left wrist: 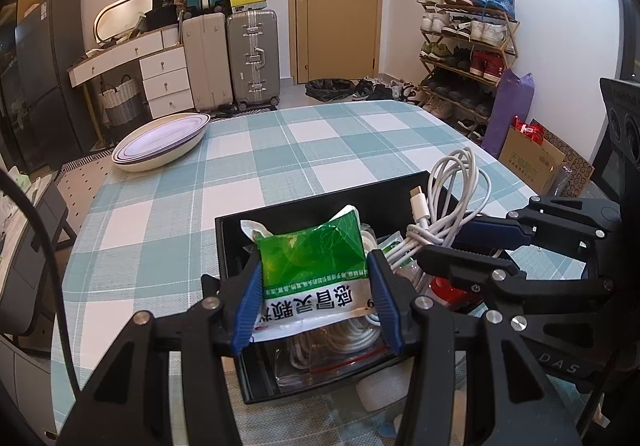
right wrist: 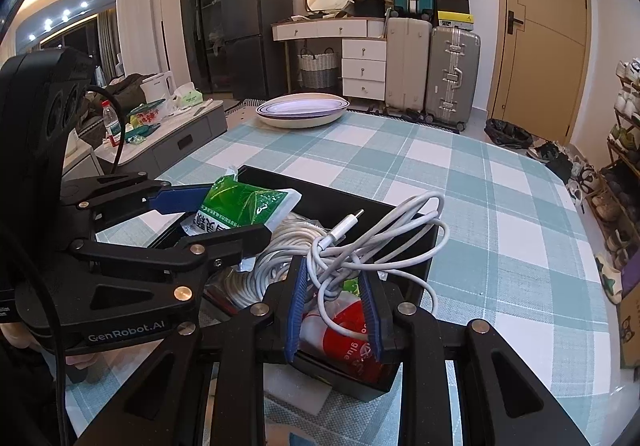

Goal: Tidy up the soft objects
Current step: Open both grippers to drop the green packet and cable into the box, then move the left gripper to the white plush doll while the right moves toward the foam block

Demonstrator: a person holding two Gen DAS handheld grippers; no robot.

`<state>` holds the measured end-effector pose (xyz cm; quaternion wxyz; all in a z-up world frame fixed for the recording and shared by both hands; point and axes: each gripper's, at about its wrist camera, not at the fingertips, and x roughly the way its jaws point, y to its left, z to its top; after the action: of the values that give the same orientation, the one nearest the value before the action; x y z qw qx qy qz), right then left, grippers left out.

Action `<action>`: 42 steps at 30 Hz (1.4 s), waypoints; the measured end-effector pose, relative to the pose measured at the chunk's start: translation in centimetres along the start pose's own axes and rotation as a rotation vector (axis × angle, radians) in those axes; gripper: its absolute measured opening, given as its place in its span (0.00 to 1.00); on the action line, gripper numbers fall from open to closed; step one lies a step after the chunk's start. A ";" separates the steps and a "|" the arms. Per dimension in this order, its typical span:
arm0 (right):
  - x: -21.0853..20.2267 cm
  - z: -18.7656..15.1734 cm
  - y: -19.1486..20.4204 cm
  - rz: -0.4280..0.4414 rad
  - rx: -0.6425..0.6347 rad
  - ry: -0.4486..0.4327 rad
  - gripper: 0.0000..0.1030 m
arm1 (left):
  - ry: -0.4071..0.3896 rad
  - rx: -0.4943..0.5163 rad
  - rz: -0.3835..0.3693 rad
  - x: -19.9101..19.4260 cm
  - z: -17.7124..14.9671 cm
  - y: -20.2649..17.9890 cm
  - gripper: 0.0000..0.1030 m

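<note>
Two grippers sit over the black box in front of you, both pointing down into it. Your left gripper is clamped on the green and white sachet, its blue pads pressing the packet's two side edges and holding it above the box's near half. Your right gripper is closed on the white charging cable; the bundle's strands pass between its blue pads, and loose loops and the plug spill up over the box's far rim.

Inside the box, under what you hold, lie a coil of thicker white cord, a clear zip bag and a red and white glue container, so the box is already crowded. In the right wrist view the left gripper's arm reaches across the box's left side, close beside the cable bundle.

One stack of shallow white plates with purple rims stands at the table's far corner, well apart from the box. A white foam pad lies just beside the box's near wall.

You work on a table under a teal and white checked cloth. Beyond it stand three suitcases, a white drawer unit, a tan door and a shoe rack against the wall
</note>
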<state>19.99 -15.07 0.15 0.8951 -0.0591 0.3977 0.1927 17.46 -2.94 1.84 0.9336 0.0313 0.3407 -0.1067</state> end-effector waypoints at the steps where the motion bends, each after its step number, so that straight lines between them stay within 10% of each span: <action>1: 0.0 0.0 0.0 0.001 -0.001 0.001 0.25 | 0.002 0.001 -0.001 0.1 0.0 0.0 0.49; 8: 0.0 0.0 0.3 0.012 -0.023 0.017 0.26 | 0.002 0.003 -0.015 -0.1 -0.1 0.1 0.49; 15: -1.3 0.1 -0.2 -0.034 0.000 -0.019 0.48 | -0.020 0.013 -0.030 -1.2 -0.3 0.1 0.53; 20: -3.4 -0.5 -0.8 -0.068 0.047 -0.053 0.83 | -0.027 0.016 -0.024 -2.1 -0.6 0.0 0.69; 25: -5.3 -1.9 -0.8 -0.104 0.090 -0.063 0.98 | -0.058 -0.008 -0.025 -3.6 -1.2 0.2 0.98; 42: -7.4 -7.4 1.3 -0.057 0.166 -0.059 0.99 | -0.042 -0.058 0.034 -6.7 -6.9 1.4 1.00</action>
<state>9.85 -18.03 0.67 0.9133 0.0096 0.3839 0.1354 8.44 0.57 0.83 0.9428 0.0076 0.3232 -0.0814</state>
